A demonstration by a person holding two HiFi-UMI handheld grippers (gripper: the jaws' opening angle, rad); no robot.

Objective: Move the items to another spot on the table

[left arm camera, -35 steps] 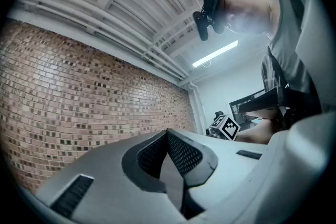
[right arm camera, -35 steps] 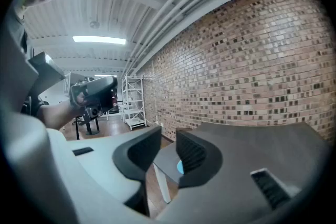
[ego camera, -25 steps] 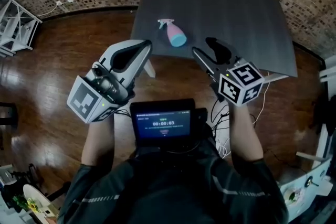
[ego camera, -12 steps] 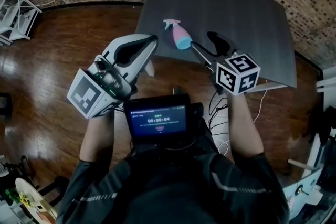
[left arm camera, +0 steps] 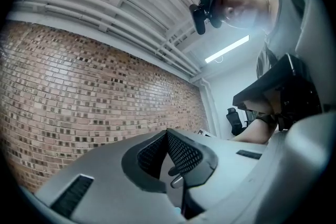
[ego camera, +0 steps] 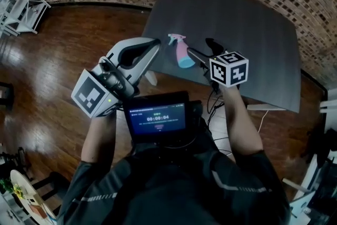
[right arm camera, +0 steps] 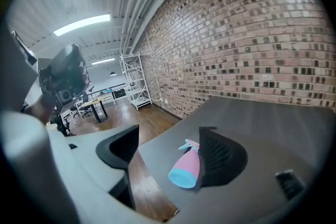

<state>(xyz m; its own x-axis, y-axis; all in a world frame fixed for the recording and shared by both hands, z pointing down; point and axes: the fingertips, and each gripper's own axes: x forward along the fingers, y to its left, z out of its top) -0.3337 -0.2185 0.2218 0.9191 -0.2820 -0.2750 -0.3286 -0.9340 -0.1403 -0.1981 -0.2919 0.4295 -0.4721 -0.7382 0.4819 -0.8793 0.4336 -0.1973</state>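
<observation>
Right tongs (ego camera: 199, 46) opening astride the spray bottle (ego camera: 181, 53) near the table (ego camera: 237, 13) edge; left tongs (ego camera: 154, 43) together.

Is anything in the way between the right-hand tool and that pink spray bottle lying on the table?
Nothing visible does. The right gripper is opening its fingers, and the pink spray bottle already lies on its side between them, with only bare table around it.

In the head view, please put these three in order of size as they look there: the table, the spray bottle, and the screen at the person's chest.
1. table
2. screen, which is much nearer the camera, so it looks big
3. spray bottle, clearly the smallest
</observation>
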